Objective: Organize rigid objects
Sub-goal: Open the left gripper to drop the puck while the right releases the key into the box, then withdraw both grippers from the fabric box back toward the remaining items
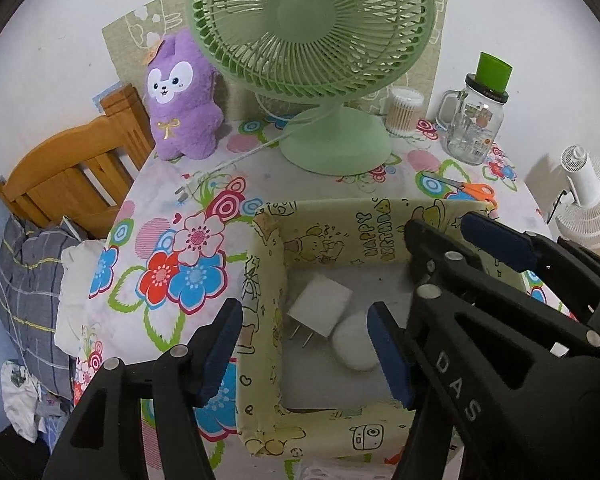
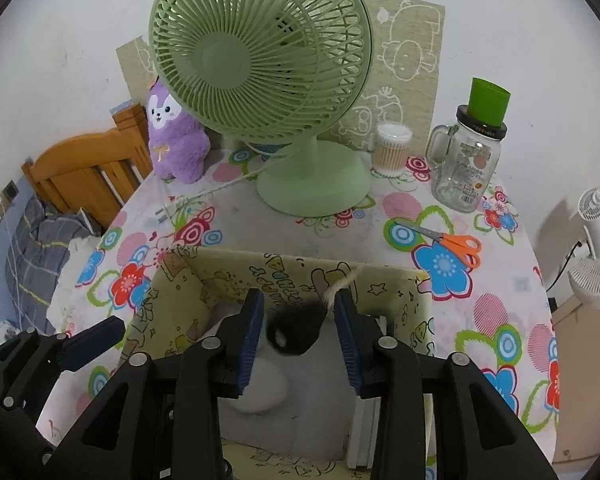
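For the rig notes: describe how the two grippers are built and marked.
Both are black plastic, with angular linkage arms full of triangular cut-outs, joined by round silver pins. Each finger ends in a flat, ribbed dark-blue pad. The right gripper carries raised white letters "DAS" on one arm, readable in the left wrist view. The left gripper shows no lettering. No cables, sleeves or hands are visible.

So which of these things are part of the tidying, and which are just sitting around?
Part of the job:
yellow box
white charger, in the box
white oval case, in the box
black object, between the right gripper pads
left gripper, open over the box

Just lying about:
green fan
purple plush toy
glass jar
cotton swabs
scissors
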### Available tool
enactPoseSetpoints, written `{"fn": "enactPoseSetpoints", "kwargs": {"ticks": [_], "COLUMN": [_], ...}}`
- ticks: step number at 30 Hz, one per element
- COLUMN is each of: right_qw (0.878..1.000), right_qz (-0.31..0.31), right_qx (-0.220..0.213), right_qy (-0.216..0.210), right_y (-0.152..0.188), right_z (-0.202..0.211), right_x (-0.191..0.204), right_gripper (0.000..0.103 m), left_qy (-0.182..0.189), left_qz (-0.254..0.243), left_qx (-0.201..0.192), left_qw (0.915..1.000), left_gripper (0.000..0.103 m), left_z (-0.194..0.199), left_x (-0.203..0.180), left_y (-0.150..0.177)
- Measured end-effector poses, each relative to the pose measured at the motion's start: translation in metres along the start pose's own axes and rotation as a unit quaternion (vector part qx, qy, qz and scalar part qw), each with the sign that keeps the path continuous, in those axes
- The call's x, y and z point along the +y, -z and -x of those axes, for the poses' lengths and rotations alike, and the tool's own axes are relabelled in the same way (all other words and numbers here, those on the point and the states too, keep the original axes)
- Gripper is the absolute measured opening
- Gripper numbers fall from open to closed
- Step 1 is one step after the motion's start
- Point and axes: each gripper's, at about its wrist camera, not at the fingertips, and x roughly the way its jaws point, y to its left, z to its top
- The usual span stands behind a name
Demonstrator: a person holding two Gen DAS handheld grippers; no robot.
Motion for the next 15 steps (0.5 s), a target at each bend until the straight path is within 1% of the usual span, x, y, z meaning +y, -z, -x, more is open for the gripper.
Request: {"fn": "enactPoseSetpoints", "kwargs": {"ticks": [1,2,4,9,11,12,13,15], "right_qw": [1.000,1.000,1.000,0.999,0.999,0.999,0.999,0.999], "right_qz": [-0.001,-0.002,-0.001,0.002,-0.003,-0.007,-0.011,-0.016], "right_qx": [-0.003,-0.008,-0.015,-0.017,-0.016,-0.017,-0.018,-0.019], "right_qy": [0.003,0.008,0.023,0.038,0.040,0.038,0.037,0.038], "right_y": [0.000,0.000,-0.001,-0.002,-0.002,-0.001,-0.001,0.000], "right_z": [0.002,0.004,0.009,0.019,0.023,0.026,0.028,0.033], "right_x": [-0.001,-0.001,-0.003,-0.007,-0.009,-0.009,-0.010,-0.009], "right_gripper": [0.063,0.072,0.080,0.081,0.083,0.084,0.085,0.086], "left_qy": [0.001,0.004,0.008,0.020,0.022,0.022,0.020,0.021], "left_qz": [0.000,-0.001,-0.003,-0.008,-0.009,-0.009,-0.010,-0.013], "left_qx": [-0.001,-0.002,-0.003,-0.009,-0.013,-0.018,-0.026,-0.029], "left_qw": [1.0000,1.0000,1.0000,0.9997,0.9996,0.9996,0.9994,0.9993], "left_gripper": [0.067,0.067,0.067,0.068,0.081,0.090,0.090,0.090], "left_z": [0.001,0.002,0.003,0.010,0.014,0.016,0.020,0.024], "left_x": [-0.001,-0.002,-0.003,-0.009,-0.010,-0.010,-0.010,-0.011], "left_y": [0.000,0.000,-0.001,-0.002,-0.001,-0.001,-0.001,-0.001]}}
